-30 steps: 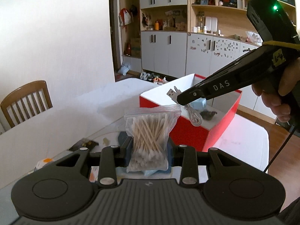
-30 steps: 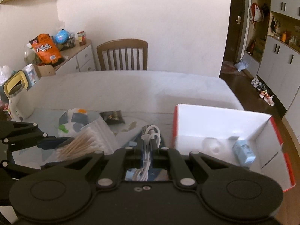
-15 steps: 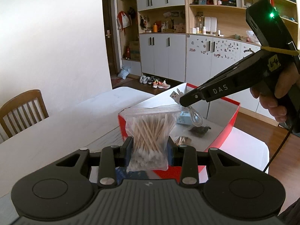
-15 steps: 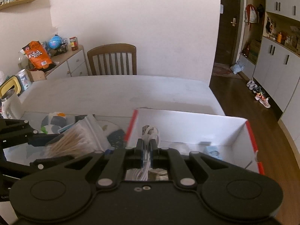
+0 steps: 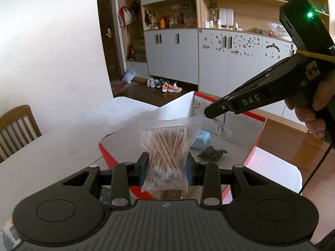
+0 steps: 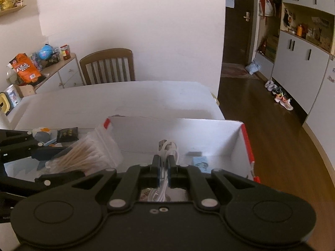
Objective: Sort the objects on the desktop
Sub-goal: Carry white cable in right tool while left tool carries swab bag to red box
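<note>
A: From the left wrist, the left gripper (image 5: 166,168) is clamping a swab bag (image 5: 170,146) low down, around the cotton tips, and holding it upright over the near corner of the box (image 5: 256,144). What is the right one doing?

B: In the same view the right gripper (image 5: 210,113) is hanging above the box with a white cable (image 5: 223,128) dangling from its tip. A blue packet (image 5: 202,139) and a dark scrap (image 5: 211,153) are lying on the box floor.

A: How is the bag likely handling?

B: Light and soft, I would judge: slick film over loose sticks, so the load is probably shifting under a squeeze. The low hold on the packed tips looks the firmest place; the zip edge would likely fold.

A: And from the right wrist?

B: The right gripper (image 6: 165,163) is pinching the cable (image 6: 167,146), its jaws nearly together, over the box (image 6: 246,140). The swab bag (image 6: 88,156) is showing at left in the left gripper (image 6: 52,161), by the box's left wall. The picture is blurred, so whether the bag is touching that wall I cannot tell.

A: The cable?

B: Limp and light; a hold on the bundled loops is keeping it from unspooling.
</note>
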Available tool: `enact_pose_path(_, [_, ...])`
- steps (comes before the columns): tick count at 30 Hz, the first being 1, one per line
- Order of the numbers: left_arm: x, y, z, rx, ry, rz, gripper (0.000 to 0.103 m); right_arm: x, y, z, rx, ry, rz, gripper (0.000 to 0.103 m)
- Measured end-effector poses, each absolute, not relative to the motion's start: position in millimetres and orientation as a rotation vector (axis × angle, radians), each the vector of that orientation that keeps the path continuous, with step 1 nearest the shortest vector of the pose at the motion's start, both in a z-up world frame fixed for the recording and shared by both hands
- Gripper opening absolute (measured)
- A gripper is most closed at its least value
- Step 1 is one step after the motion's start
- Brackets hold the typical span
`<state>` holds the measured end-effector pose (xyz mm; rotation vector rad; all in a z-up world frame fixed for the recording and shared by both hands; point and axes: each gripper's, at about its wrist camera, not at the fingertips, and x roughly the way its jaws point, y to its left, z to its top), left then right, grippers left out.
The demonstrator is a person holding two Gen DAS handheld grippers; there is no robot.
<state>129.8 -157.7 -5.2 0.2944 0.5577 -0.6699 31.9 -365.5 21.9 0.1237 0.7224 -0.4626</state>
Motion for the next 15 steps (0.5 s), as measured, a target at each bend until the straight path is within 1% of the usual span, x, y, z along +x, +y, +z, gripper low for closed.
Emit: enact_pose_path(15, [172.6, -203.4, -24.8, 0.353, 0.642, -0.679, 0.034, 23.9, -401.9, -3.6, 0.192, 0.78, -0.479, 0.005])
